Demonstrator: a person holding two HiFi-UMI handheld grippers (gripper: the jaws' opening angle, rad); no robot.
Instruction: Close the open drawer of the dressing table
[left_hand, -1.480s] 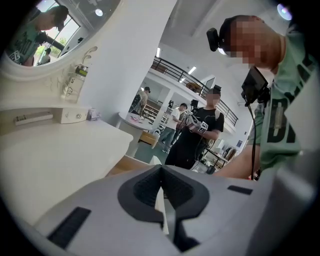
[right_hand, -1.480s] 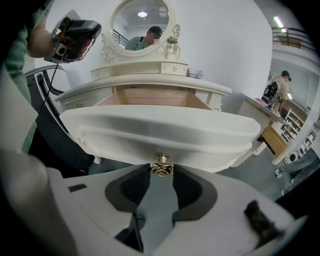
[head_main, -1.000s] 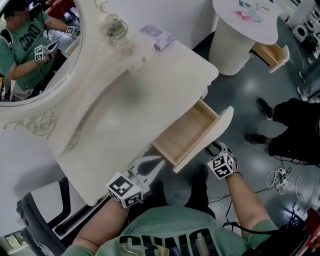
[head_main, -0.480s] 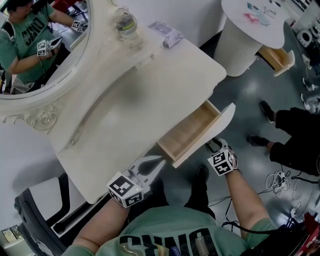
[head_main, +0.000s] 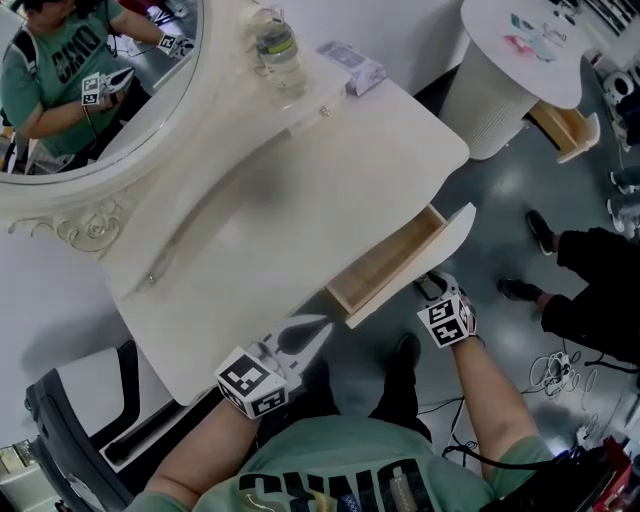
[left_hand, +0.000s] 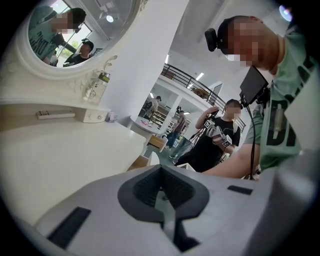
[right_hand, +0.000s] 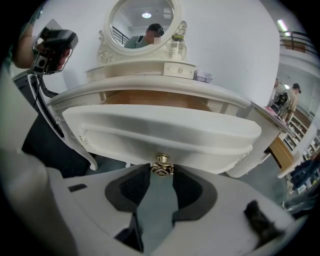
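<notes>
The cream dressing table (head_main: 300, 190) has one drawer (head_main: 385, 265) partly pulled out at its front right, its wooden inside showing. In the right gripper view the curved white drawer front (right_hand: 160, 132) fills the middle, with a small brass knob (right_hand: 161, 166) at its lower edge. My right gripper (right_hand: 161, 172) has that knob between its fingertips, pads against it on both sides; in the head view it (head_main: 432, 287) sits just below the drawer front. My left gripper (head_main: 316, 329) hangs shut and empty by the table's front edge, left of the drawer; its pads (left_hand: 150, 187) meet.
An oval mirror (head_main: 90, 90), a bottle (head_main: 277, 45) and a small box (head_main: 352, 68) stand at the back of the table. A round white side table (head_main: 520, 60) with its own open drawer is at the upper right. A person in dark clothes (head_main: 590, 280) and floor cables (head_main: 560, 365) lie right.
The drawer has slid further into the table, with less wood showing. My right gripper moved in with the knob. The left gripper shifted only slightly.
</notes>
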